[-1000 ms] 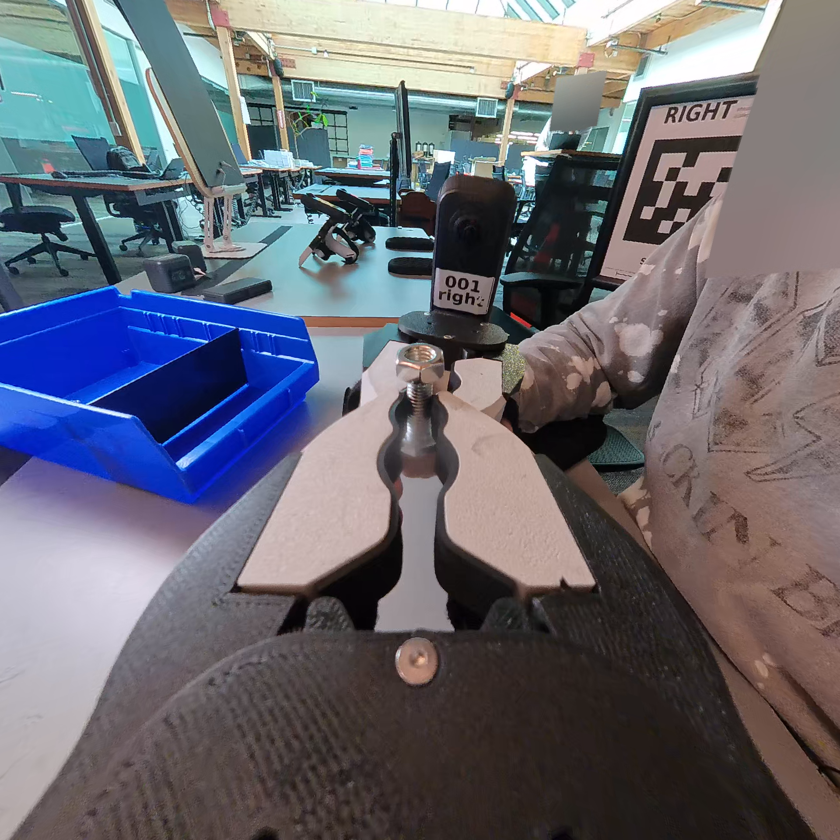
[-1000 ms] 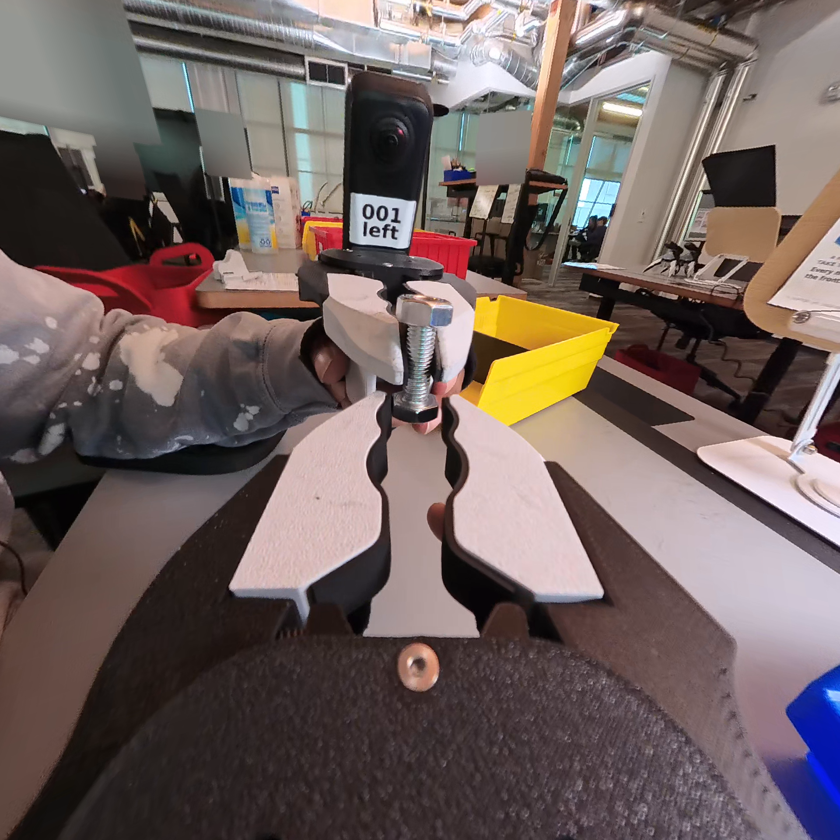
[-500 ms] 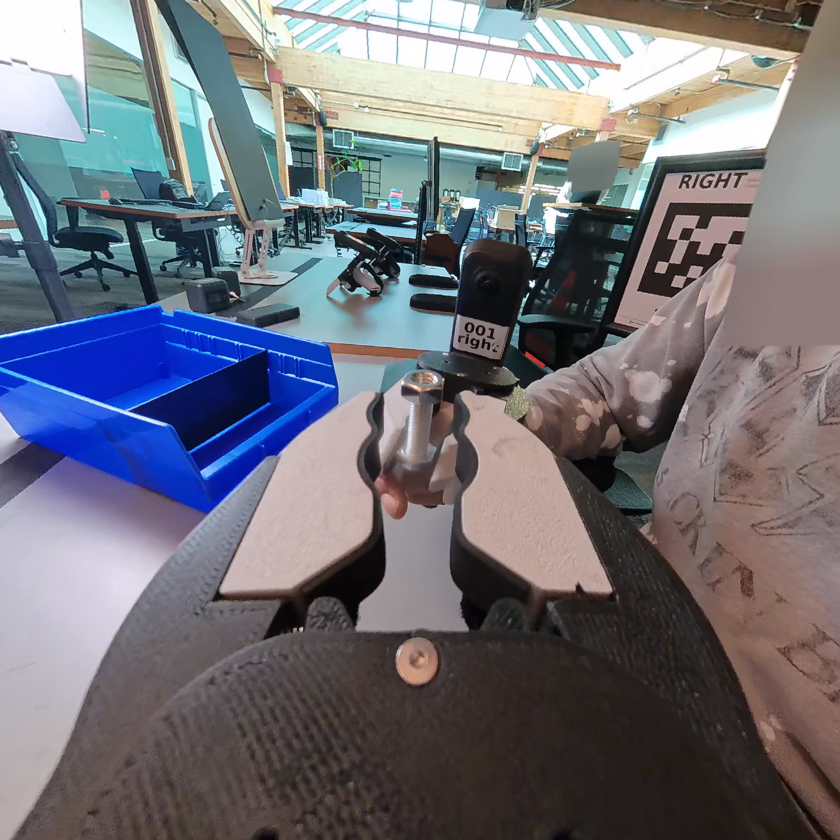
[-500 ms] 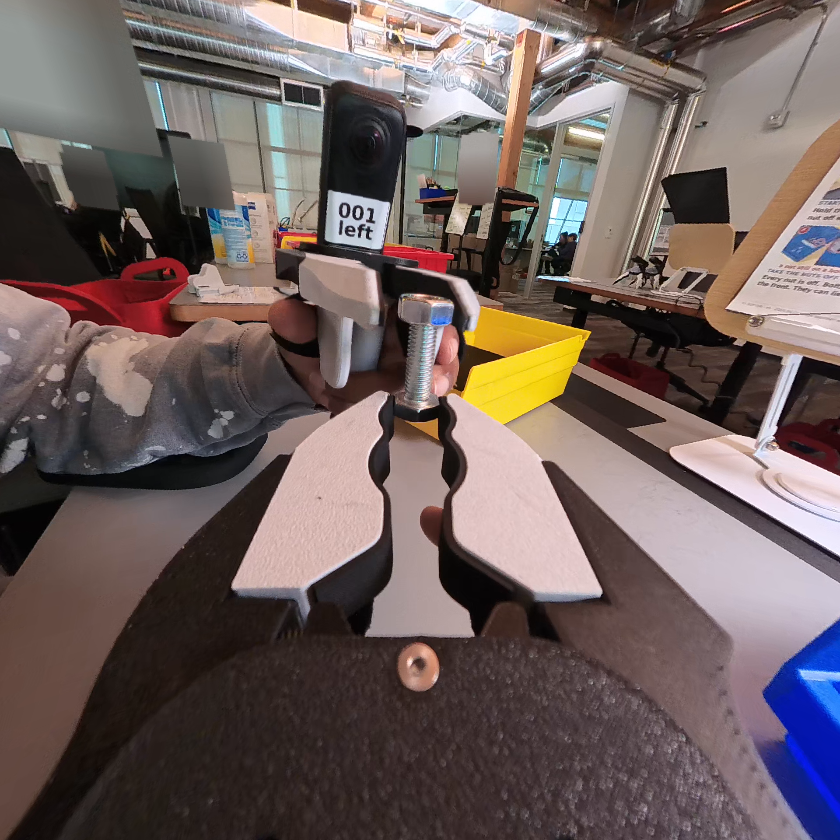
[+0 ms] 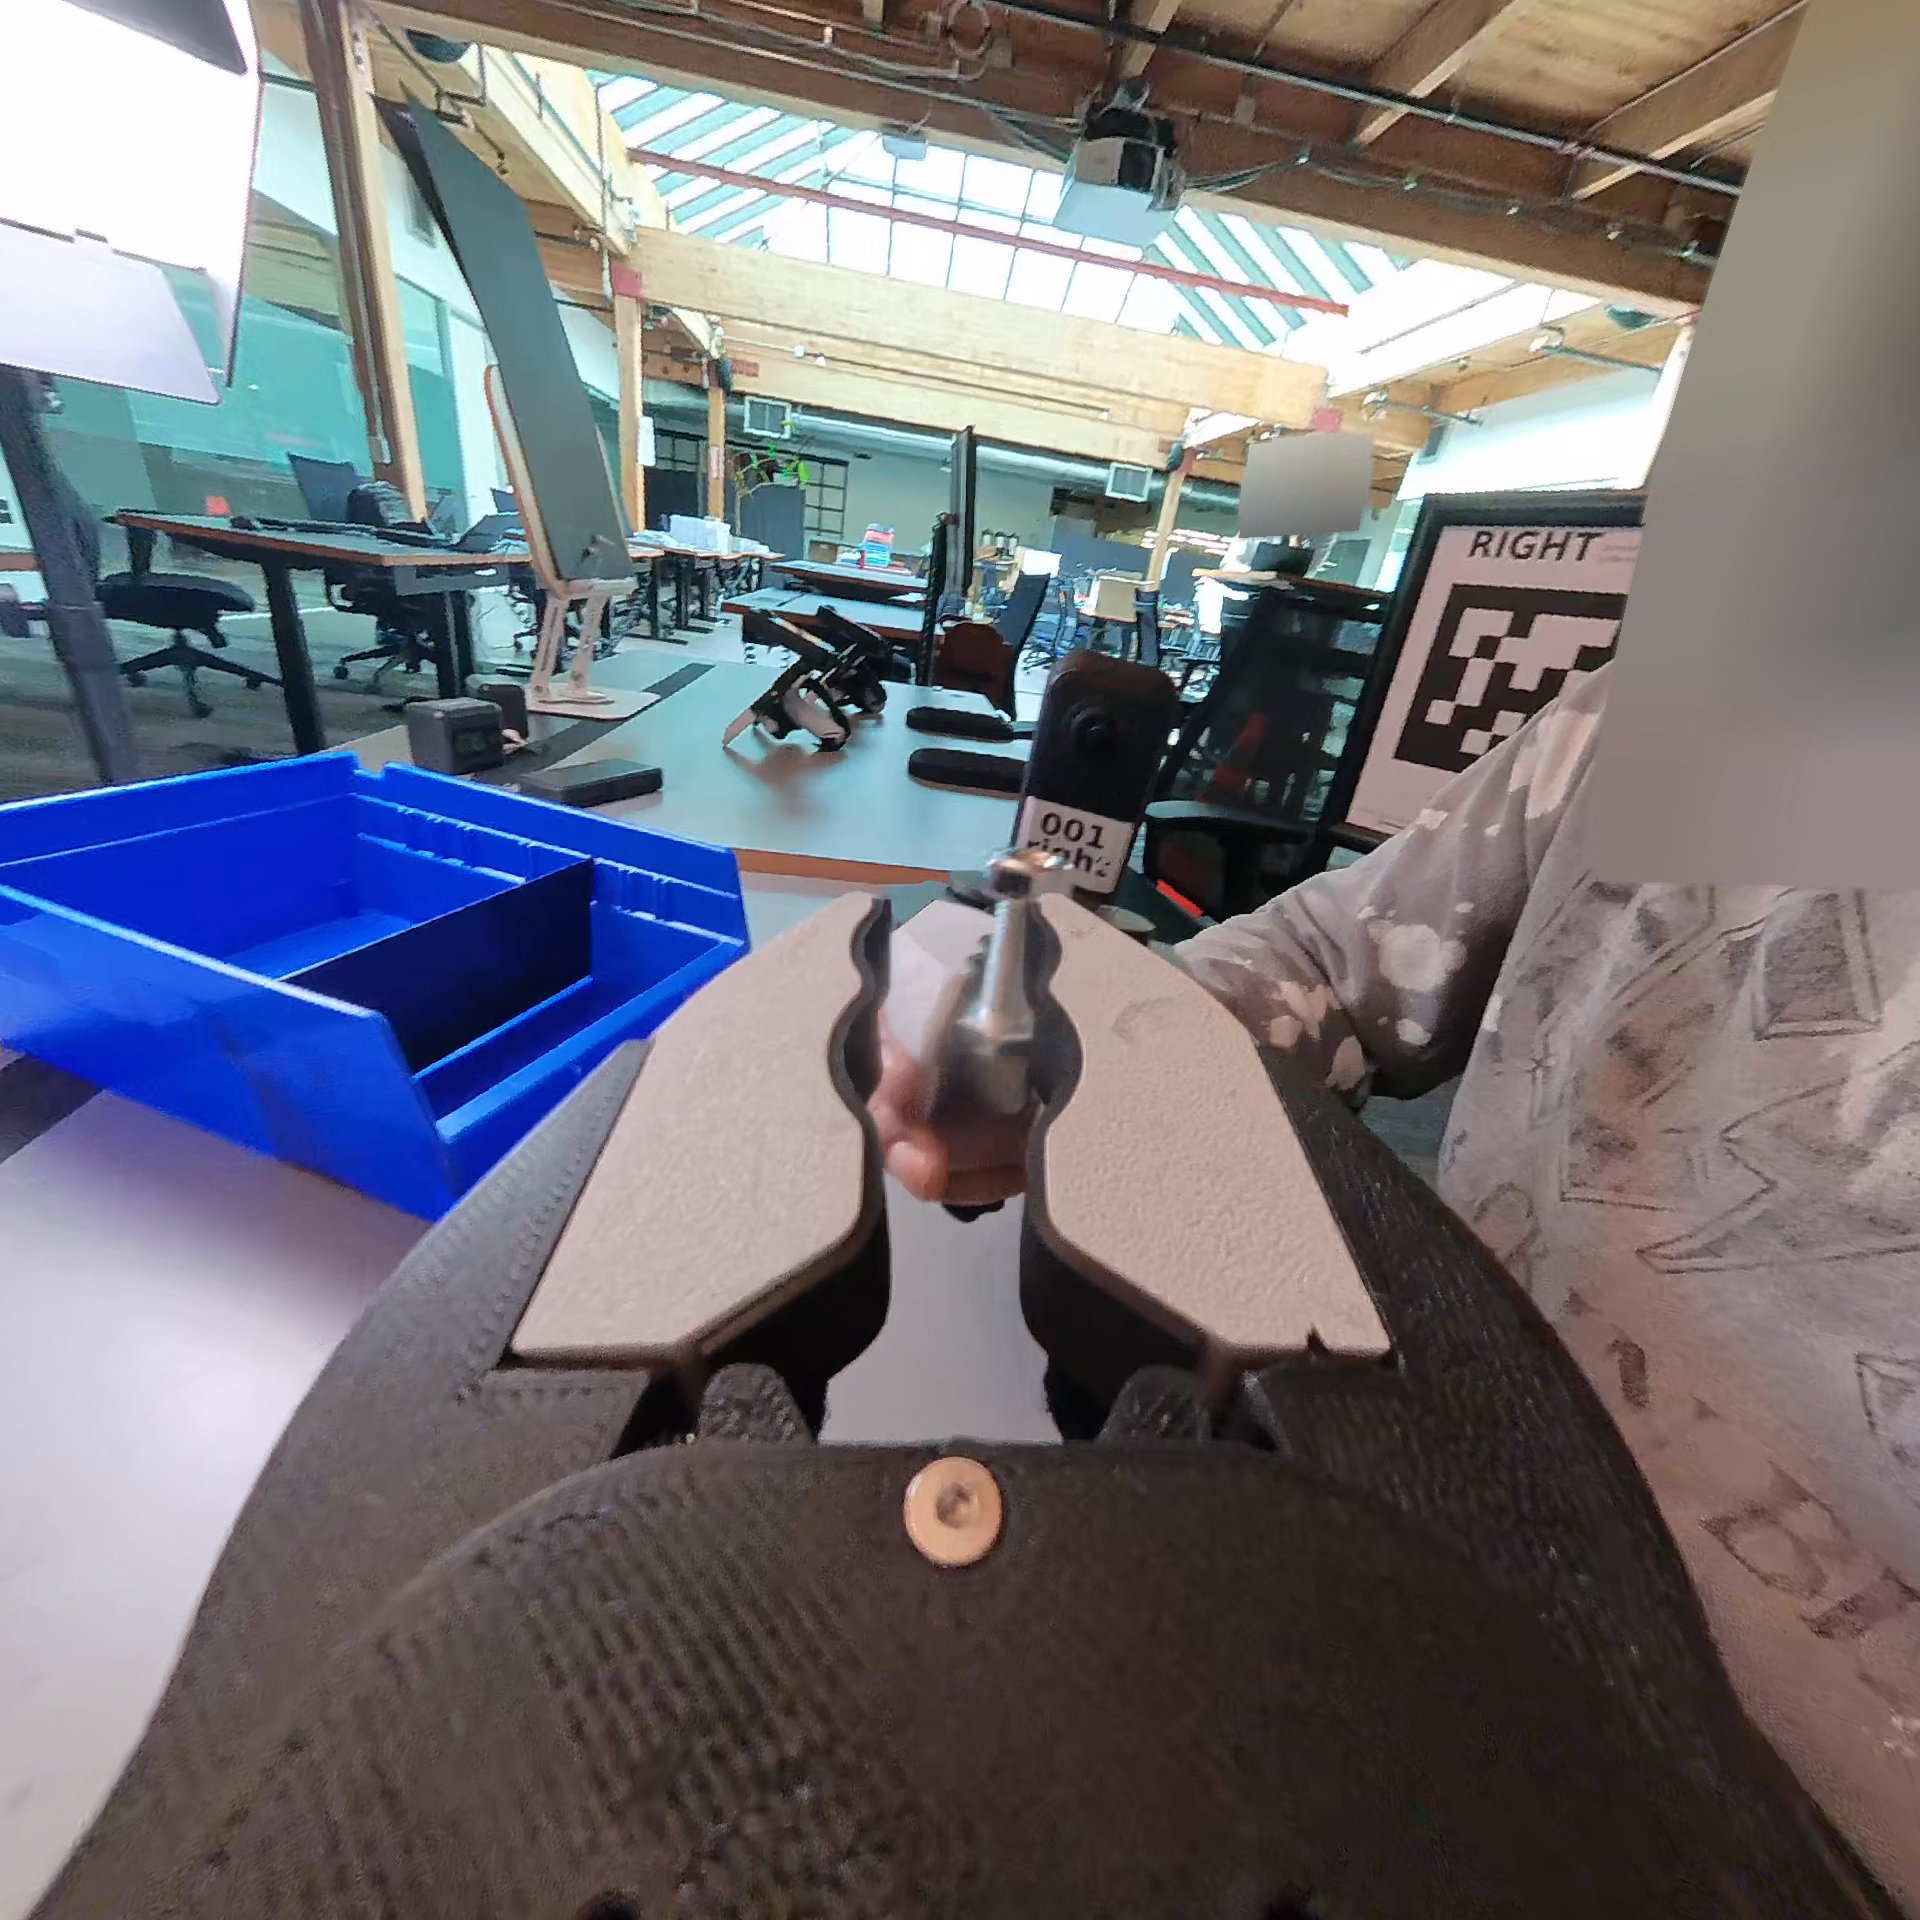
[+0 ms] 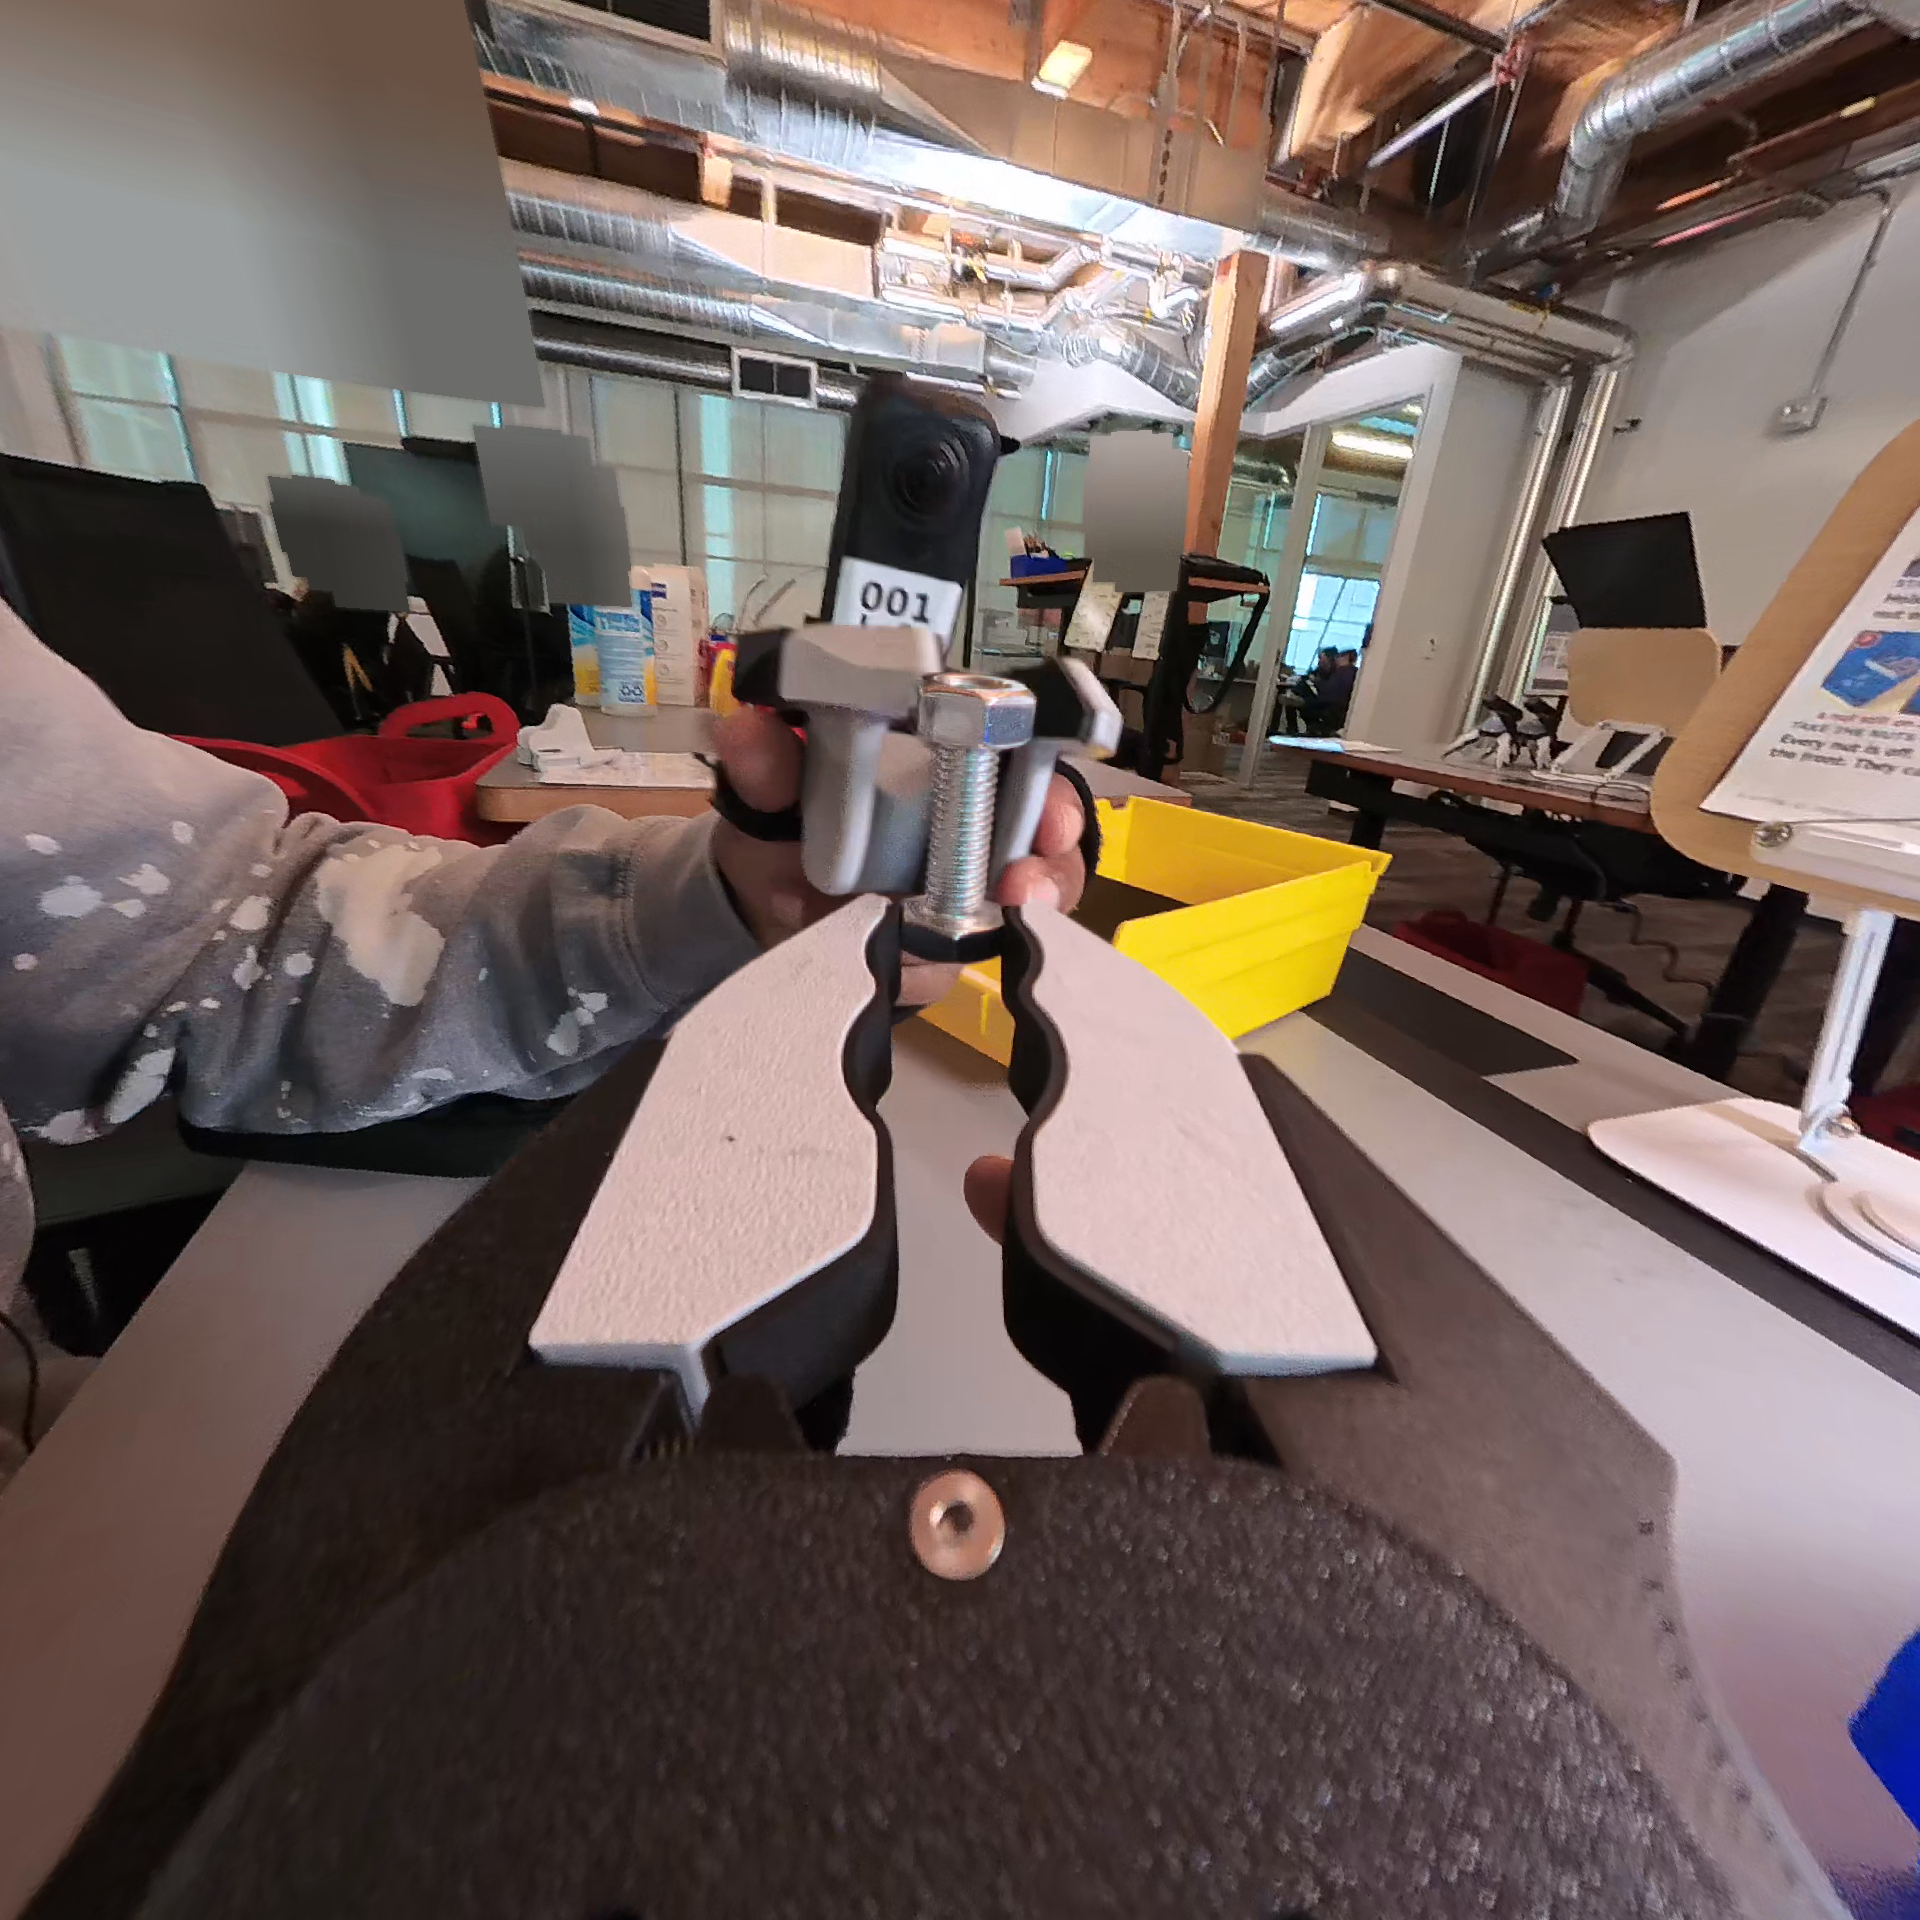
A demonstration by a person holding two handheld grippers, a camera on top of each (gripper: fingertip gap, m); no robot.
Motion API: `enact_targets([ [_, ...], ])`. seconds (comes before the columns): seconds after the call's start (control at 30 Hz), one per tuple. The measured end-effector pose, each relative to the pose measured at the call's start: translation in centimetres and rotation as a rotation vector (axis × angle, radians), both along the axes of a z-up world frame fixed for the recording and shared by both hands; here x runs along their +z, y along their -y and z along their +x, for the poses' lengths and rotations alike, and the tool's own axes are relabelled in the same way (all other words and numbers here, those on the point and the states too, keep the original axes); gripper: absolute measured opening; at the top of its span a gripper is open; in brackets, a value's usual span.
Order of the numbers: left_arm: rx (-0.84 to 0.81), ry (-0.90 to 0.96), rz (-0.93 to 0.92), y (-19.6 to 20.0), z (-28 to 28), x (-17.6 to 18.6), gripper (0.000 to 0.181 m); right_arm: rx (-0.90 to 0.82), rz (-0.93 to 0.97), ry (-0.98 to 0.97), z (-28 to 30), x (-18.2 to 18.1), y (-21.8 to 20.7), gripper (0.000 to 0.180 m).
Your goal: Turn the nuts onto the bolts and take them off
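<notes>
A silver bolt (image 6: pixel 961 821) stands head up, with a nut (image 6: pixel 951 920) at its lower end. My right gripper (image 6: pixel 951 914) is shut on the nut and holds the bolt above the table. My left gripper (image 6: pixel 930 769) faces it from behind the bolt. Its fingers (image 6: pixel 842 790) are spread apart on either side of the shaft and do not touch it. In the left wrist view the bolt (image 5: pixel 1003 966) leans between my open left gripper (image 5: pixel 961 925) fingers. The right gripper (image 5: pixel 935 1039) is blurred behind it.
A blue divided bin (image 5: pixel 312 966) sits on the grey table at the left gripper's left. A yellow bin (image 6: pixel 1226 894) stands behind the left gripper. A wooden card stand on a white base (image 6: pixel 1714 1174) is at the right. The person's sleeve (image 6: pixel 364 935) crosses the left. Less than 4 cm separates the two grippers' tips.
My left gripper opened and let go of the bolt. My right gripper kept the nut and lifted the bolt, which now leans in the left wrist view.
</notes>
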State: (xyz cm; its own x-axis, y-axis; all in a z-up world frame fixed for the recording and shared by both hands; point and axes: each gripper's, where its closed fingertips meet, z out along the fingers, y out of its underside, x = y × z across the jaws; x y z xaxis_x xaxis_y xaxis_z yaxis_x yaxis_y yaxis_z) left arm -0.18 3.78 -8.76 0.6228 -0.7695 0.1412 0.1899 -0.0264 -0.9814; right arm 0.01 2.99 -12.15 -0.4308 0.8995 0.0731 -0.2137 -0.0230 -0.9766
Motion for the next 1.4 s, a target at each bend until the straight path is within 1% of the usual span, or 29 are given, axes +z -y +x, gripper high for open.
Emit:
enact_targets([
  [0.17,-0.009,-0.01,-0.022,-0.3,1.0,-0.3,0.025,-0.004,0.004,0.009,-0.1,-0.3,0.1,0.018],
  [0.23,0.066,-0.02,-0.043,-1.1,-0.1,-0.6,0.014,0.029,-0.012,-0.03,0.4,0.4,0.3,0.018],
  [0.27,0.097,-0.029,-0.046,-1.4,-0.6,-0.9,0.015,0.035,-0.012,-0.041,0.5,0.6,0.4,0.018],
  [0.37,0.051,0.031,-0.025,-0.8,-0.6,-0.1,0.019,0.028,-0.012,-0.034,0.5,0.5,0.3,0.018],
  [0.5,-0.024,0.007,-0.018,0.0,1.0,0.0,0.028,-0.01,-0.005,0.015,-0.2,-0.3,-0.2,0.018],
  [0.57,-0.006,-0.017,-0.028,-0.4,1.4,-0.4,0.027,-0.006,0.002,0.016,-0.3,-0.4,0.0,0.018],
  [0.63,-0.02,0.007,-0.033,-0.3,1.2,-0.2,0.026,0.009,-0.009,-0.001,0.0,-0.1,0.1,0.018],
  [0.7,0.032,0.019,-0.042,-0.8,0.0,-0.4,0.019,0.04,-0.021,-0.036,0.4,0.5,0.3,0.018],
  [0.77,0.053,0.015,-0.046,-1.0,-0.7,-0.7,0.019,0.049,-0.019,-0.052,0.7,0.8,0.5,0.018],
  [0.9,-0.002,0.039,-0.019,-0.3,0.1,0.1,0.024,0.024,-0.029,-0.018,0.2,0.3,0.0,0.018],
  [1.0,-0.031,0.013,-0.032,-0.2,1.2,-0.2,0.029,-0.01,-0.016,0.014,-0.3,-0.3,-0.2,0.018],
  [1.07,-0.01,-0.015,-0.039,-0.5,1.2,-0.6,0.029,-0.007,-0.019,0.012,-0.3,-0.2,0.1,0.018],
  [1.17,0.028,0.01,-0.061,-0.9,-0.2,-0.2,0.026,0.004,-0.074,-0.031,0.0,0.7,-0.5,0.018],
  [1.23,0.122,-0.009,-0.061,-1.5,-1.6,-0.2,0.015,0.013,-0.081,-0.058,0.2,1.4,-0.9,0.018],
  [1.27,0.126,-0.01,-0.046,-1.4,-1.9,0.0,0.014,0.012,-0.078,-0.066,0.2,1.7,-0.9,0.018],
  [1.3,0.107,-0.003,-0.048,-1.1,-1.8,0.2,0.015,0.008,-0.076,-0.07,0.0,1.8,-0.8,0.018],
  [1.4,0.013,0.028,-0.071,-0.3,-1.0,0.7,0.026,-0.002,-0.066,-0.076,-0.7,2.4,-0.7,0.018],
])
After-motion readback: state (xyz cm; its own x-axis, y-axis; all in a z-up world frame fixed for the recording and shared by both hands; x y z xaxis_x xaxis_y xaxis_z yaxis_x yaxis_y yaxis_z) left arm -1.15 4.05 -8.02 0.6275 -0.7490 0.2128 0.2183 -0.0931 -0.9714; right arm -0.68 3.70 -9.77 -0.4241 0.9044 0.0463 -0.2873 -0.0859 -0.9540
